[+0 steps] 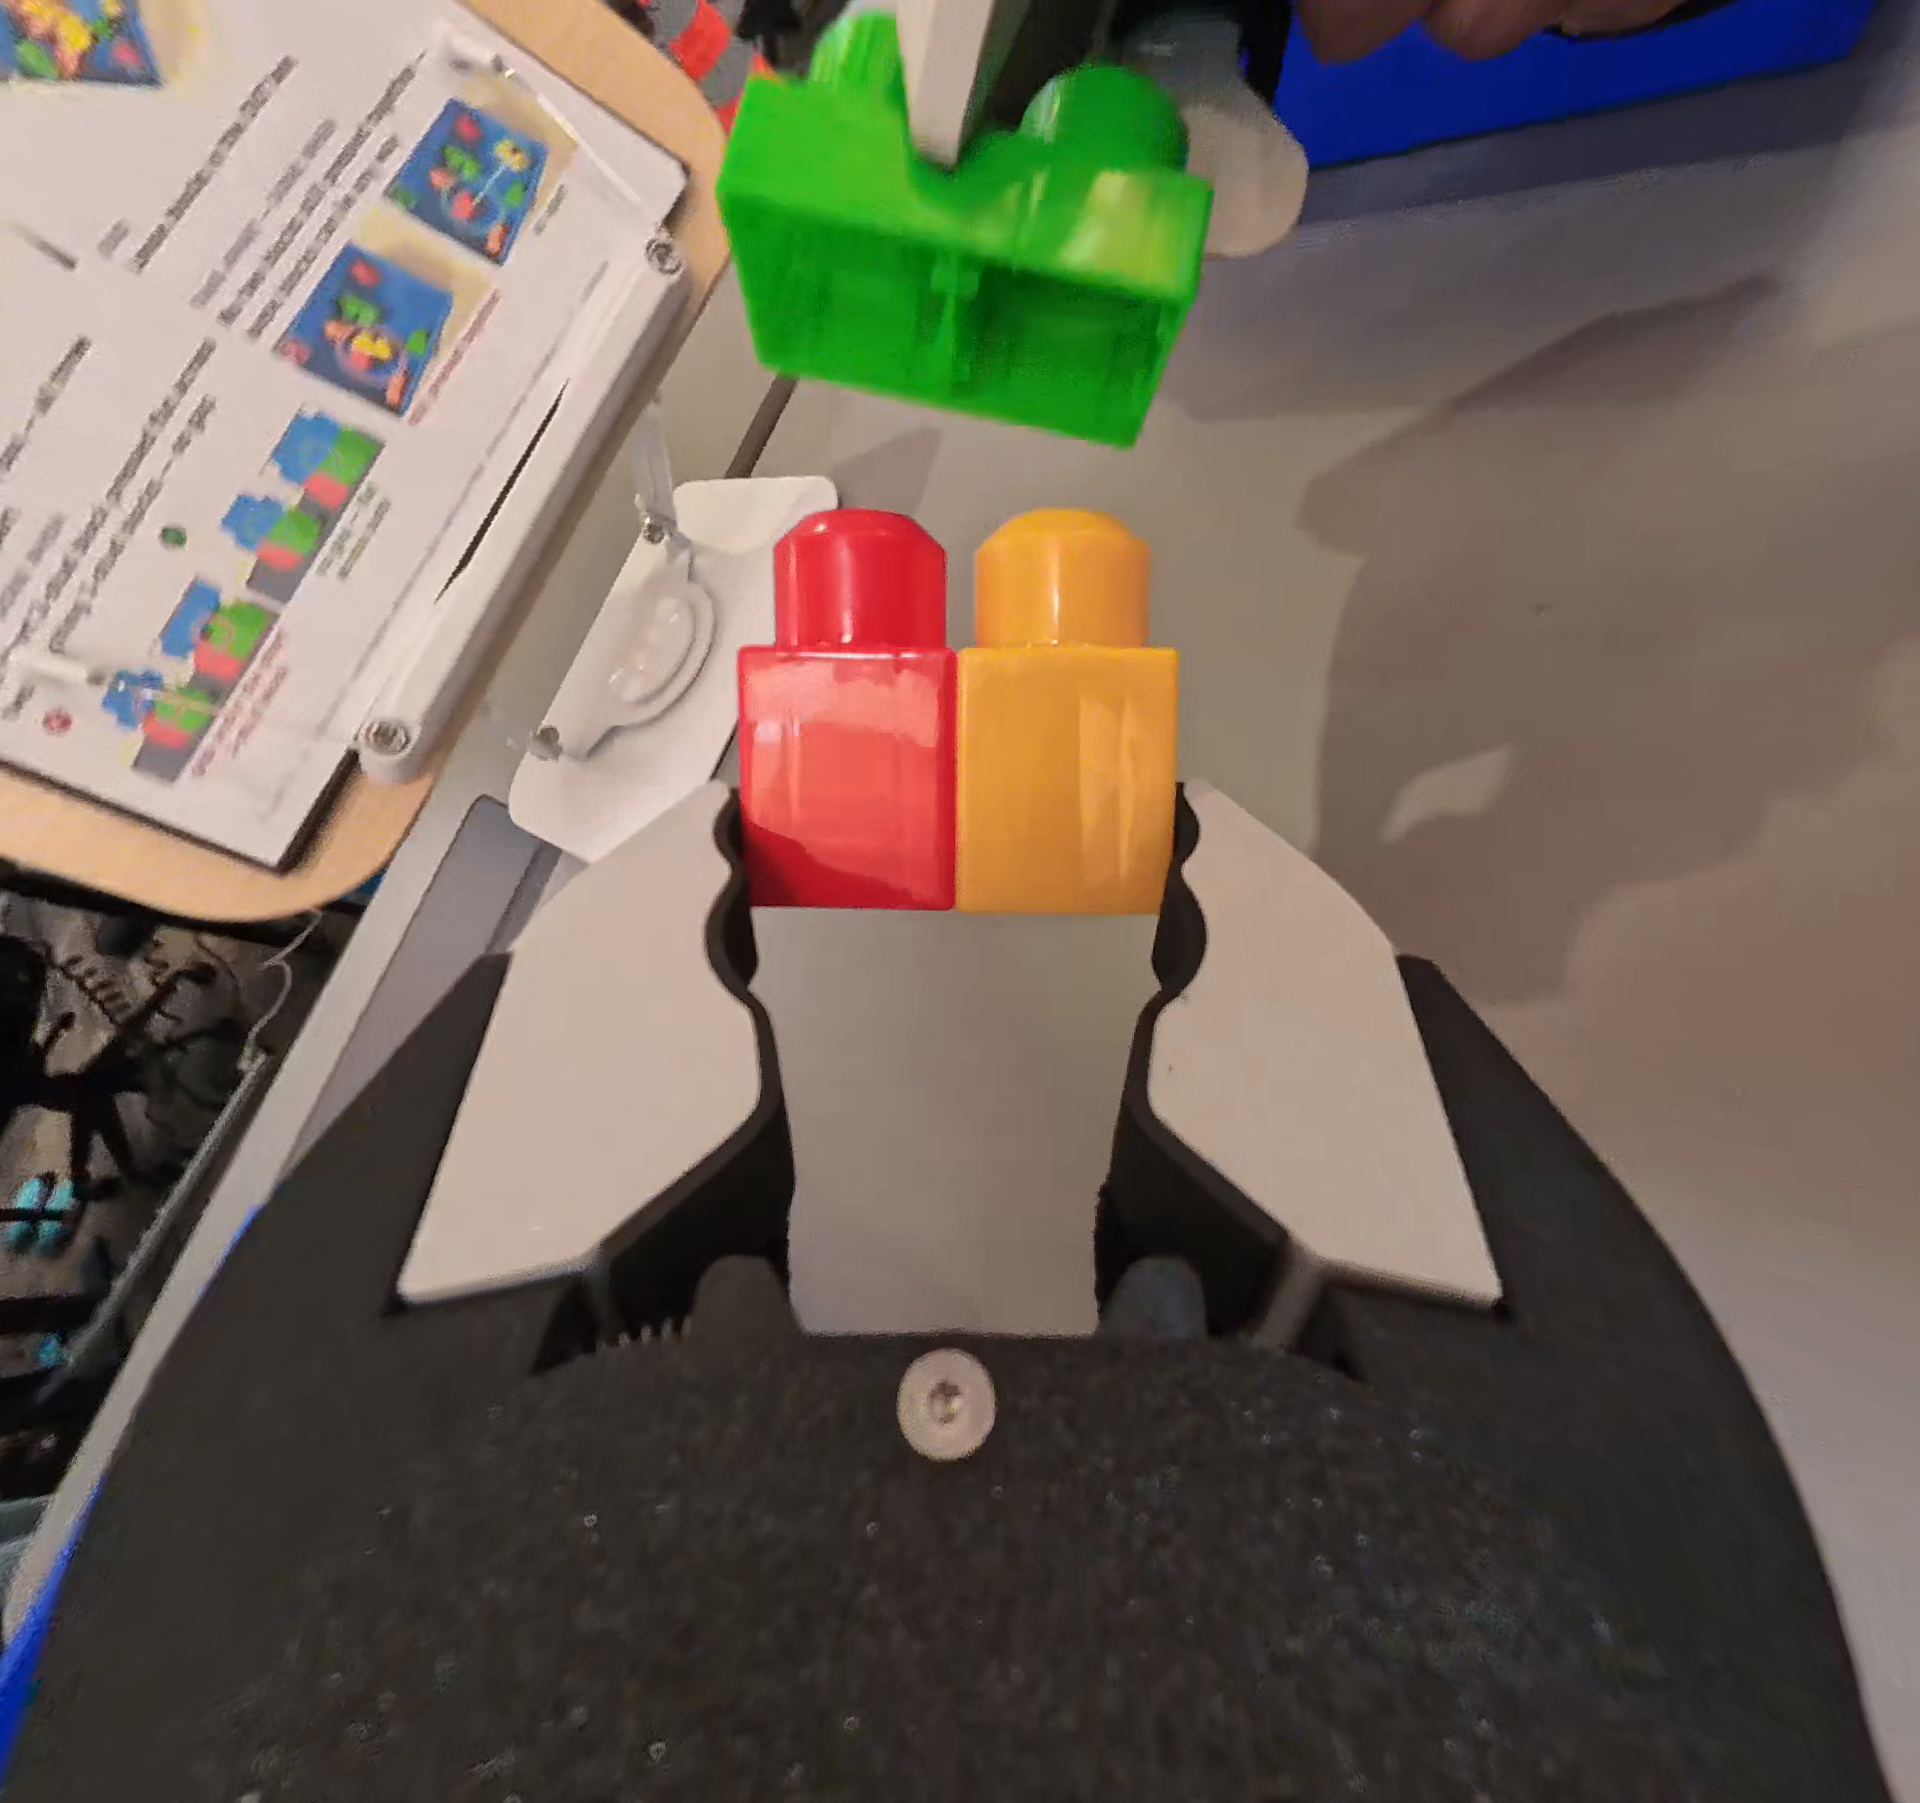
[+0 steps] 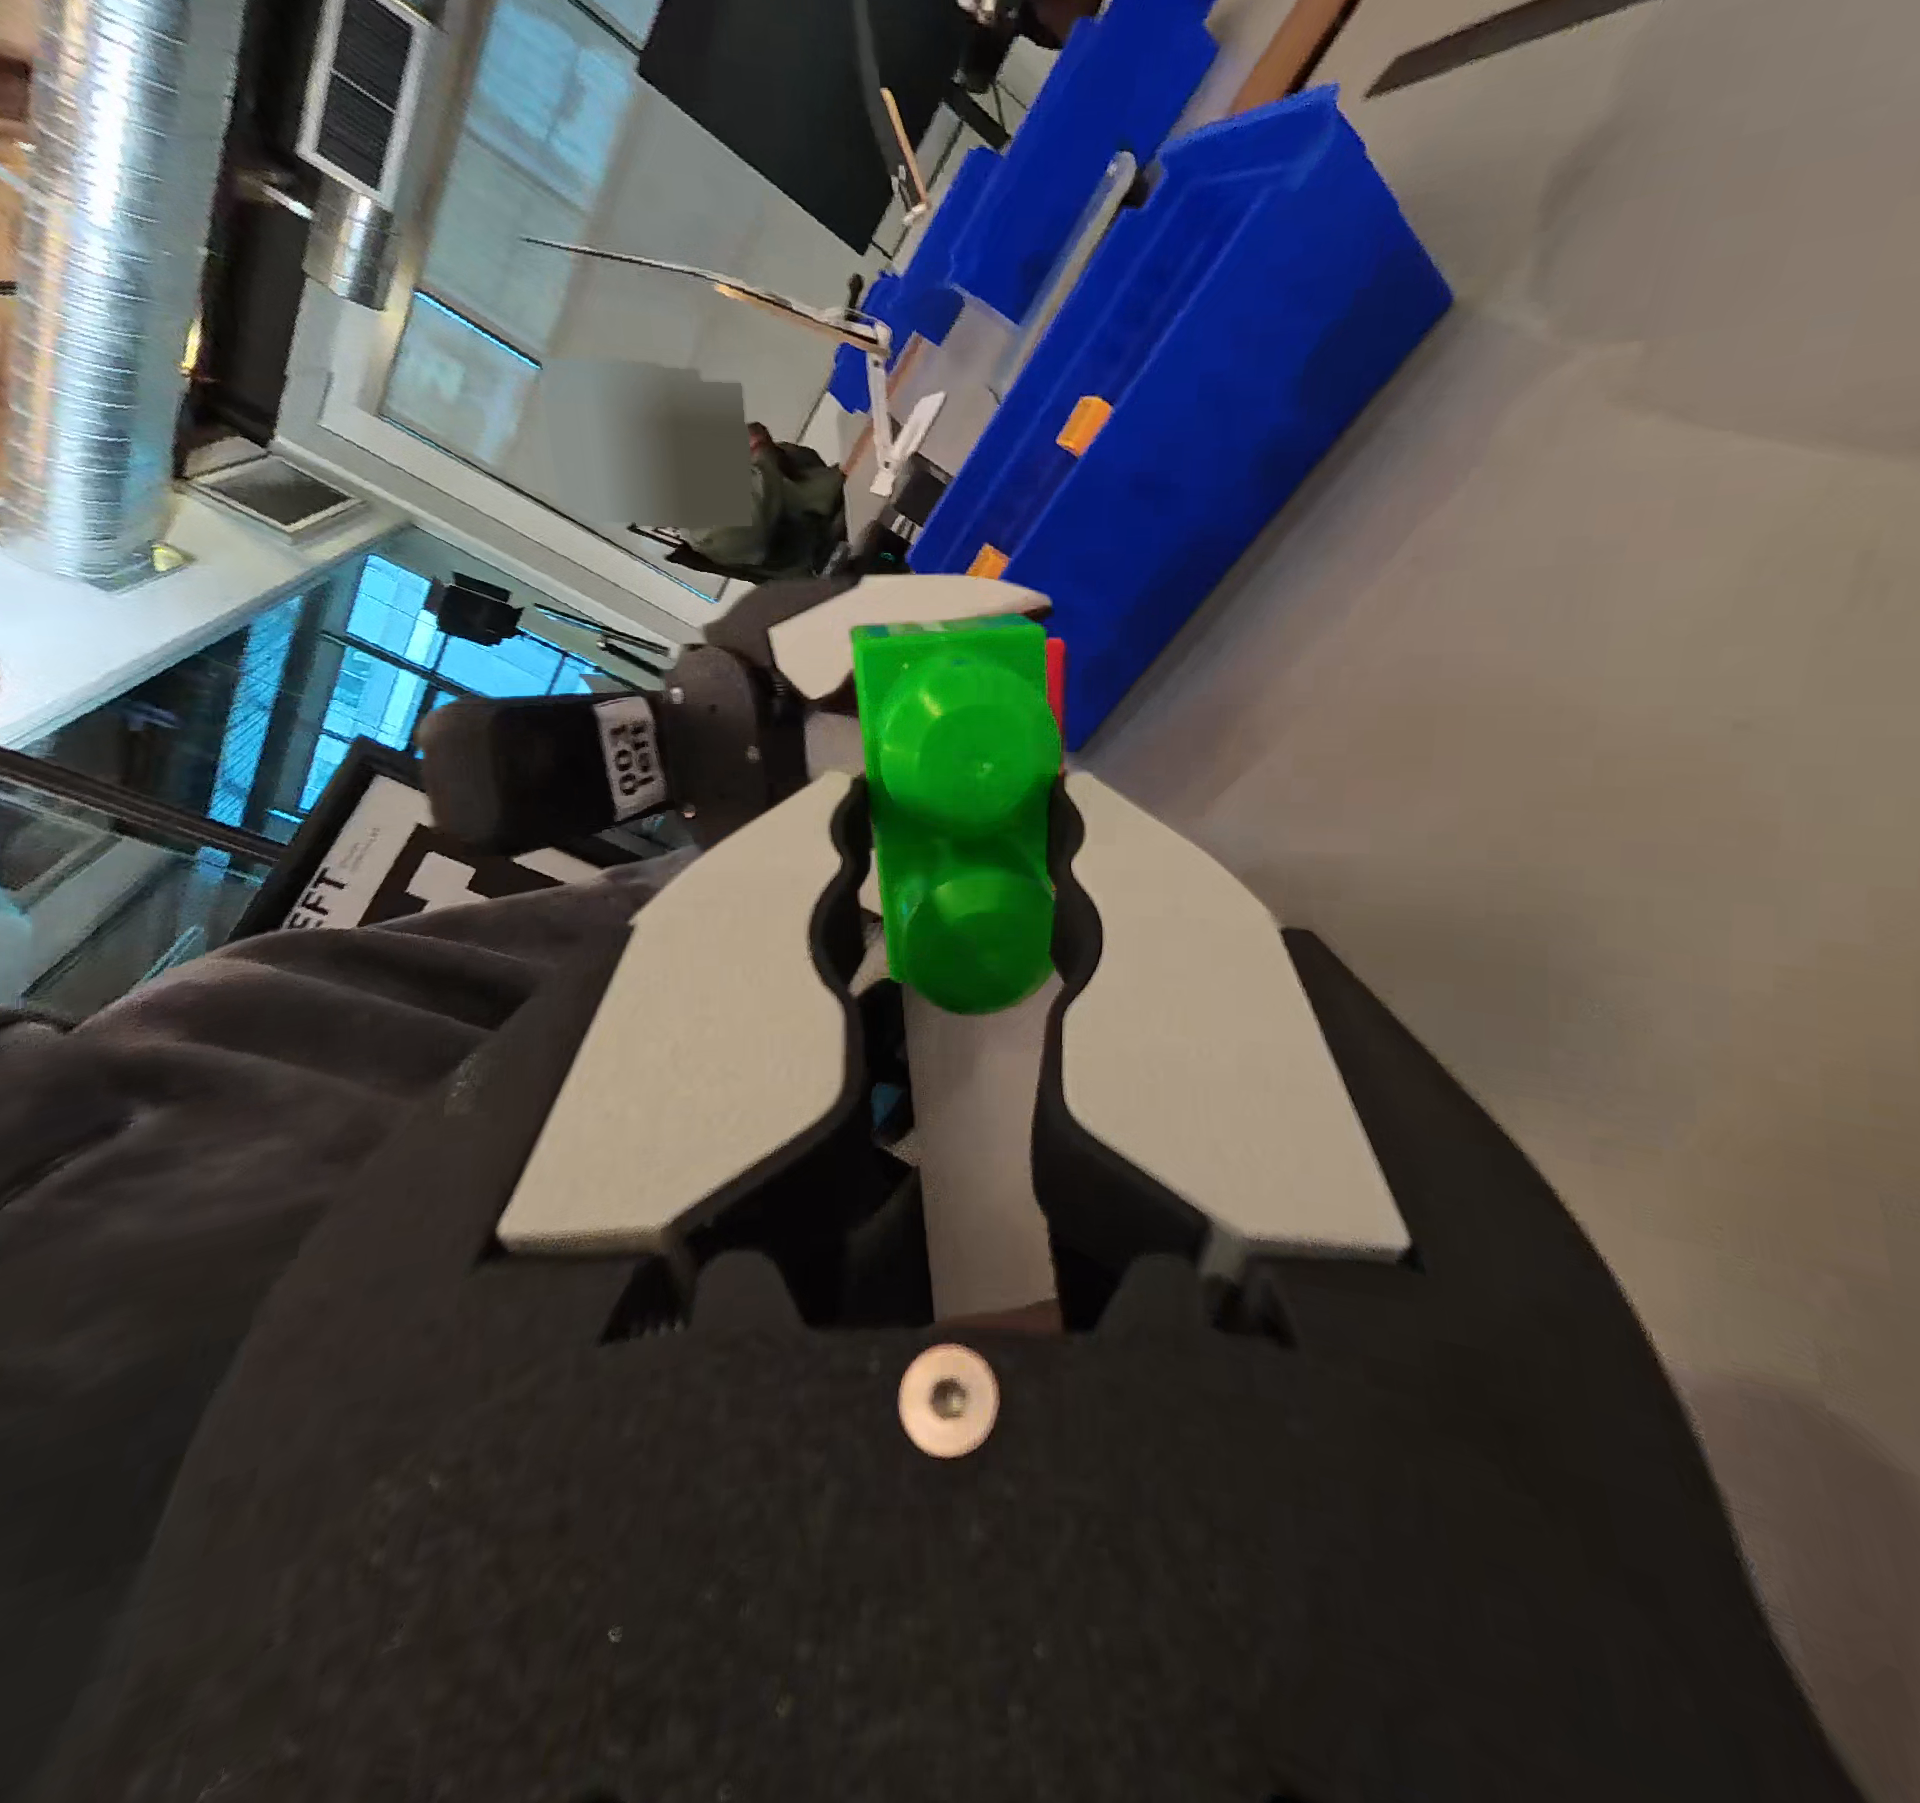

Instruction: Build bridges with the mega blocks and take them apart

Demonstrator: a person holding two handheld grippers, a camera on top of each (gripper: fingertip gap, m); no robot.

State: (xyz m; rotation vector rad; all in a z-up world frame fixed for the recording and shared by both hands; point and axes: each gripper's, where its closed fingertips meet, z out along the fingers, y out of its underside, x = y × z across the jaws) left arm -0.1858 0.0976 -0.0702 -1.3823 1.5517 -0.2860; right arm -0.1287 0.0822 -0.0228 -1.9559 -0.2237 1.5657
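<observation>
- The left claw (image 1: 956, 849) squeezes the red block (image 1: 847, 777) and orange block (image 1: 1065, 777) together on the surface (image 1: 1558, 714).
- The right claw (image 2: 951, 880) grips the green block (image 2: 961, 818) above them.

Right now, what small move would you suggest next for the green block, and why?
Probably lower the green block, held in the right gripper, onto the studs of the red block and orange block; the left gripper clamps the pair, and green hangs just above them.

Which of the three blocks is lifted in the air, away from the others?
The green block, a two-stud piece that the right gripper holds in the air. The red block and orange block stand side by side between the left gripper's fingers.
</observation>
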